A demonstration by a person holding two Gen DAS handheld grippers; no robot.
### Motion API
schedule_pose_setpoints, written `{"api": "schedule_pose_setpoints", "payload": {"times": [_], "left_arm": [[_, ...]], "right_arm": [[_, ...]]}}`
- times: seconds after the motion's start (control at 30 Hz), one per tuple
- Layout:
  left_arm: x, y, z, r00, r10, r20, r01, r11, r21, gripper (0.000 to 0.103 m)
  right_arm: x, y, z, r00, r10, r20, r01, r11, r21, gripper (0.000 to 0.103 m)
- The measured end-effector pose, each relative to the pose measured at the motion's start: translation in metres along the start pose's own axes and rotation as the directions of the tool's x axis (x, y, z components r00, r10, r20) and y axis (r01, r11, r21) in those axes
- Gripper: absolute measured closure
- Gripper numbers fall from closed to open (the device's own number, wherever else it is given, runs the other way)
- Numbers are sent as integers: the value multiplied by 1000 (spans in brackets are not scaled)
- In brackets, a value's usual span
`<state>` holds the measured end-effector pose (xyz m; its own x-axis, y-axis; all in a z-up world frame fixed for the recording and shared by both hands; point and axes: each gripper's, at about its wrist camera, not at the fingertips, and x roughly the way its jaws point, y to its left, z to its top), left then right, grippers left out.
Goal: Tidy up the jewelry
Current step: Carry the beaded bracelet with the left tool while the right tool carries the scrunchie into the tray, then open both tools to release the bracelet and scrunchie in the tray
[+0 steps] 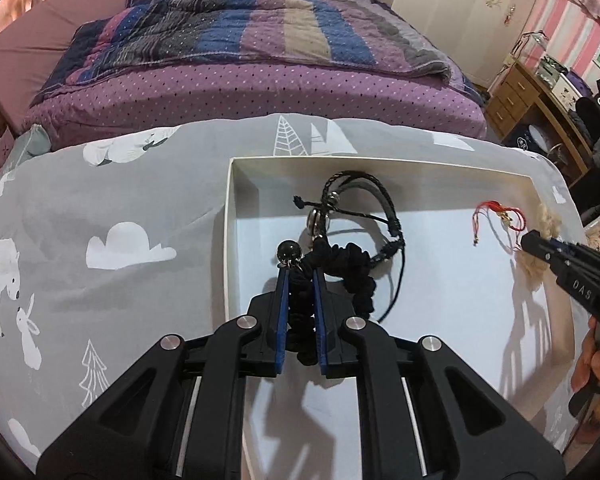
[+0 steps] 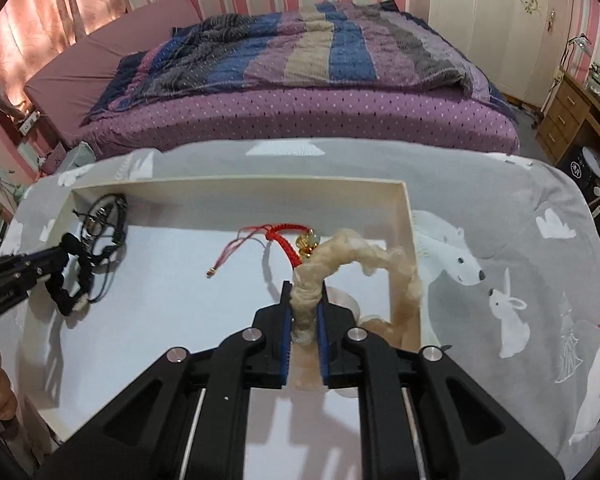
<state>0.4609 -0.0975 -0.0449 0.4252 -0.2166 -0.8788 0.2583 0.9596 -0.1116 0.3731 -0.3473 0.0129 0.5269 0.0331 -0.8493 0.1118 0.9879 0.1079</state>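
Grey cloth (image 1: 100, 200) with white bears, rabbits and clouds covers the flat top where a big white box (image 1: 230, 216) sits. Low walls stand all around the box, and its white floor has lots of bare room in the middle.

Nearest in the left view, the left gripper (image 1: 300, 270) pinches a black scrunchie (image 1: 352, 272) between its blue pads. The scrunchie hangs just inside the left wall of the box, and a shiny black bead (image 1: 288, 251) sits at the fingertips. Just past it, in the far left corner, lies a bunch of black cord bracelets (image 1: 364, 200) with a round metal piece.

Nearest in the right view, the right gripper (image 2: 306, 286) pinches a fluffy cream scrunchie (image 2: 364, 256). The scrunchie loops up and over to the right wall of the box, and part of it lies on the box floor by that wall. Just behind the fingertips lies a red string bracelet (image 2: 276, 236) with a small gold charm (image 2: 306, 242). It is on the box floor, about in the middle.

A person's hand (image 1: 596, 376) holds the right gripper's handle.

Past the cloth is a bed (image 2: 300, 120) with a purple dotted sheet and a striped blanket (image 2: 300, 40). Far back are pink striped walls, and a wooden desk (image 1: 528, 96) stands at the right.
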Motion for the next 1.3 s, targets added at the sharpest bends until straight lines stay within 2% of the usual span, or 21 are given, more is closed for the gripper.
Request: {"api": "schedule_pose_setpoints", "payload": {"times": [0.07,0.13,0.17,0.23,0.3,0.57,0.87,1.0,1.23,1.3], "left_arm": [[1,0,1,1000,9,0,-9,1000,2,88],[-1,-1,1,1000,21,7,-21,1000,6,75],[-2,-1,1,1000,24,11,-24,1000,9,74],[-4,0,2,999,30,13,-30,1000,9,67],[-5,0,3,999,30,16,-30,1000,4,64],[-30,-5,-4,999,26,33,-27,999,25,57],[-98,-7,-29,993,49,103,-56,996,65,46],[-125,0,-45,994,29,102,-35,998,52,44],[-159,11,-87,994,53,95,-58,997,46,38],[-167,14,-100,994,57,97,-61,997,45,35]], "right_arm": [[1,1,-1,1000,-1,-4,1,1000,7,90],[2,1,0,1000,-3,-8,3,1000,7,90],[2,1,0,1000,-4,-13,4,1000,6,88],[1,-1,2,1000,-12,-9,12,1000,9,71],[-2,-1,1,1000,-16,1,16,1000,16,63],[-33,2,-5,999,22,28,-23,999,22,62],[-100,7,-30,999,32,42,-33,999,19,62],[-130,7,-45,999,36,37,-37,999,24,58],[-177,13,-79,998,43,47,-43,999,-2,43],[-188,15,-94,997,60,40,-60,998,-4,42]]}}
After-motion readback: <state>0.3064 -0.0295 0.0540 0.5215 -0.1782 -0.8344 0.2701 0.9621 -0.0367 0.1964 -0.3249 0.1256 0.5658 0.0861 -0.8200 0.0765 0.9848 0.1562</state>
